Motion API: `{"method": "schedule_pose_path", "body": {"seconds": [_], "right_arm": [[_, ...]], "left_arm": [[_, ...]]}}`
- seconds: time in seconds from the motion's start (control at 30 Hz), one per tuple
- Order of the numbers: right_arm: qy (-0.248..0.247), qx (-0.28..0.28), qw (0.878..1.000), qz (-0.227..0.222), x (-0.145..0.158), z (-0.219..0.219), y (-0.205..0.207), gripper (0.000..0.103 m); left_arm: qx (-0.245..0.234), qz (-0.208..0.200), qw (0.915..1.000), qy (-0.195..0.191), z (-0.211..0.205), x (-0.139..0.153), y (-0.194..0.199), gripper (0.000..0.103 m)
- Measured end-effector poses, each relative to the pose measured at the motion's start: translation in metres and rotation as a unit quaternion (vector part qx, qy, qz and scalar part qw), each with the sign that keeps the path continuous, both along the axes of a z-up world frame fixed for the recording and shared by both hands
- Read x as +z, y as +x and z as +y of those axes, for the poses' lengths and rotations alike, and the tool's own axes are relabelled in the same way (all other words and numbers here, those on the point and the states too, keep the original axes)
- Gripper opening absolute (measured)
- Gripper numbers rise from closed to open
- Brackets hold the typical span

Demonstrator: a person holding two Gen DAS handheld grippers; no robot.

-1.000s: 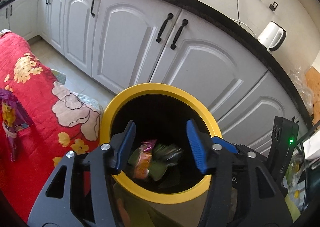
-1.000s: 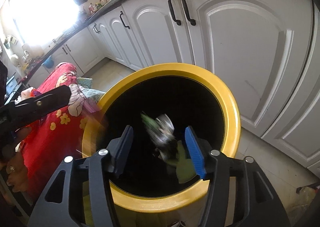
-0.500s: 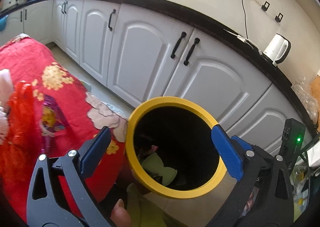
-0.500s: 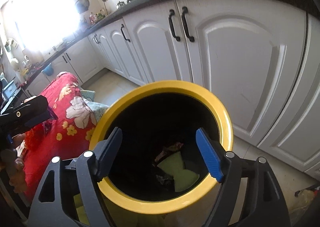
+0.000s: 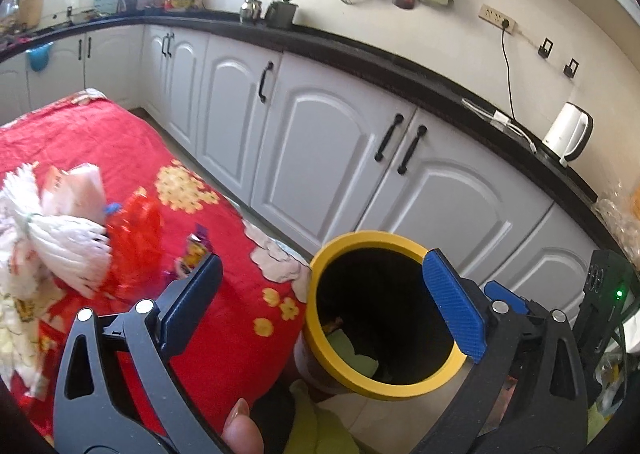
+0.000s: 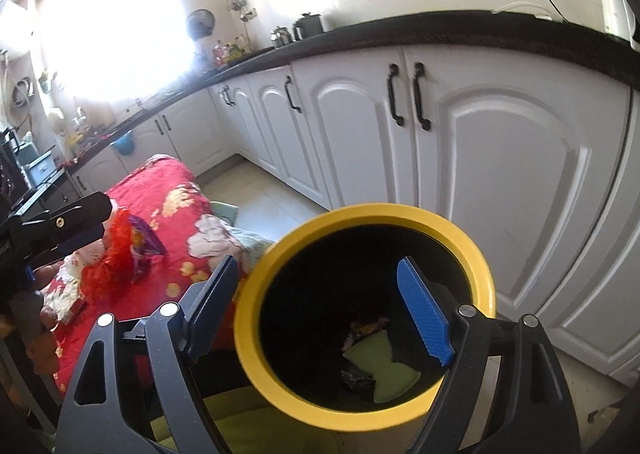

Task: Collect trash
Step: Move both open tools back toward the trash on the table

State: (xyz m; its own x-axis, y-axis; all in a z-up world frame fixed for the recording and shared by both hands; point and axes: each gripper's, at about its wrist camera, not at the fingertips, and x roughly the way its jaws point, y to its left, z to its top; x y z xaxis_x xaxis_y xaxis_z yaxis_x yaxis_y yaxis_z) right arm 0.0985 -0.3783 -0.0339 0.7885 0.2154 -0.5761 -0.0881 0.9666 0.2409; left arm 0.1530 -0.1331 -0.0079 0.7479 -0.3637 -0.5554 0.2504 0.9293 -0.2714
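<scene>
The yellow-rimmed bin (image 6: 472, 250) stands on the floor between the red flowered cloth (image 5: 132, 158) and the white cabinets (image 5: 320, 158), with wrappers (image 6: 366, 326) and a pale green scrap lying at its bottom. Both the left gripper (image 5: 320, 304) and the right gripper (image 6: 320, 304) hover over its mouth, fingers spread wide and holding nothing. More trash (image 5: 60, 230), white, red and purple, lies on the cloth.

Strong daylight is thrown in from the window (image 6: 104, 34), which is blown out to white. Edges are bent by fisheye distortion, and the white wrappers (image 5: 60, 230) are blurred.
</scene>
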Motion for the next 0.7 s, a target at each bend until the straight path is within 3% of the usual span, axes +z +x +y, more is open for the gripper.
{"method": "schedule_pose_path", "body": {"seconds": [0.7], "right_arm": [[-0.026, 0.073, 0.996, -0.036, 0.034, 0.067, -0.015, 0.082]], "left_arm": [[0.055, -0.047, 0.9974, -0.001, 0.055, 0.027, -0.024, 0.092]]}}
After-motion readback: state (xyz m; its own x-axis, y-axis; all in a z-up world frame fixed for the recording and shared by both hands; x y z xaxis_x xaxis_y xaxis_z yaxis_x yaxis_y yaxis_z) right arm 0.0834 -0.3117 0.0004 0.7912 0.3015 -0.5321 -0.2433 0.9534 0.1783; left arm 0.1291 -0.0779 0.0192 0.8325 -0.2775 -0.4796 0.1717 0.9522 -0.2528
